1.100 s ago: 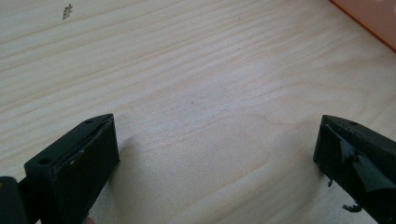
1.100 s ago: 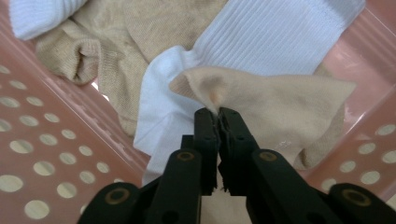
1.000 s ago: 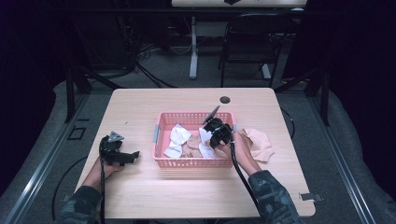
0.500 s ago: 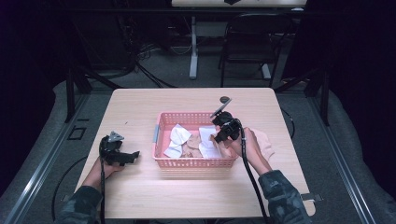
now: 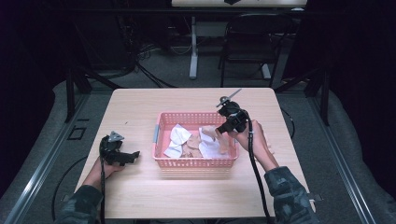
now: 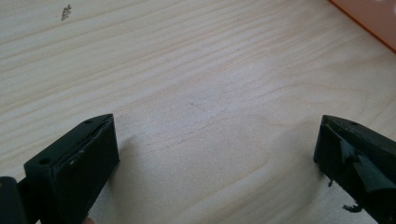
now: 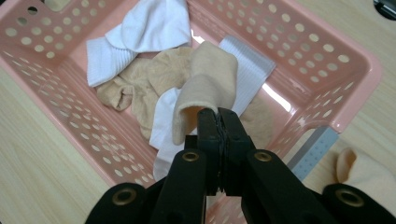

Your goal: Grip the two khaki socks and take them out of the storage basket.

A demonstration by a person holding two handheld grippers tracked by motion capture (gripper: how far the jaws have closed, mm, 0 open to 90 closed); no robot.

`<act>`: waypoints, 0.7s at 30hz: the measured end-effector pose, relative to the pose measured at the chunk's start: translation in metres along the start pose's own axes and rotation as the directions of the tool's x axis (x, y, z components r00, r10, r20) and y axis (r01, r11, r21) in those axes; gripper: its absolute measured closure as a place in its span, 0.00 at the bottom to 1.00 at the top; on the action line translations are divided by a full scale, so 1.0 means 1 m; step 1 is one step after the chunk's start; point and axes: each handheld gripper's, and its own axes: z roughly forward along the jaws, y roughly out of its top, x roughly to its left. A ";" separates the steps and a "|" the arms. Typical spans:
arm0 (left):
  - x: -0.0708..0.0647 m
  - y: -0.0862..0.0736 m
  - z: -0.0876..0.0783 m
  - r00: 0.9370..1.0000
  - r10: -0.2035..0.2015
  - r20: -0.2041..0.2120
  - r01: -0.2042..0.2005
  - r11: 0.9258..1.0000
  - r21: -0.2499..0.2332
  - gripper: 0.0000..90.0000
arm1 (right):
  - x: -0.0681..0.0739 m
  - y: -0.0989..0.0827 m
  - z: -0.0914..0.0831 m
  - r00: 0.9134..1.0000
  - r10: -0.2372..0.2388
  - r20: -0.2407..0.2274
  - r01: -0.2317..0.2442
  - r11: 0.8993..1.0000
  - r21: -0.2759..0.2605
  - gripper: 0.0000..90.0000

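A pink plastic basket [image 5: 194,162] on the wooden table holds white socks [image 5: 176,137] and beige ones. My right gripper [image 5: 220,132] hangs over the basket's right part. It is shut on the edge of a beige sock [image 7: 208,84], which dangles from the closed jaws [image 7: 218,116] above the pile. Under it lie a white sock [image 7: 154,21], another beige sock [image 7: 140,79] and a ribbed white one [image 7: 247,65]. My left gripper [image 5: 132,156] rests on the table left of the basket. It is open [image 6: 215,154], with only bare wood between the jaws.
One more beige sock [image 7: 369,175] lies on the table beyond the basket's right side, by the person's right hand. A small black object [image 7: 385,7] sits near the table's far edge. A chair and cables stand behind the table.
The right gripper has risen and drifted toward the basket's right side, lifting the beige sock off the pile. The left gripper has stayed where it was.
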 end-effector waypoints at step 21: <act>0.000 -0.001 -0.001 1.000 0.000 0.003 0.000 1.000 0.005 0.00 | -0.002 0.010 -0.051 1.000 -0.002 0.021 0.004 0.993 -0.120 0.99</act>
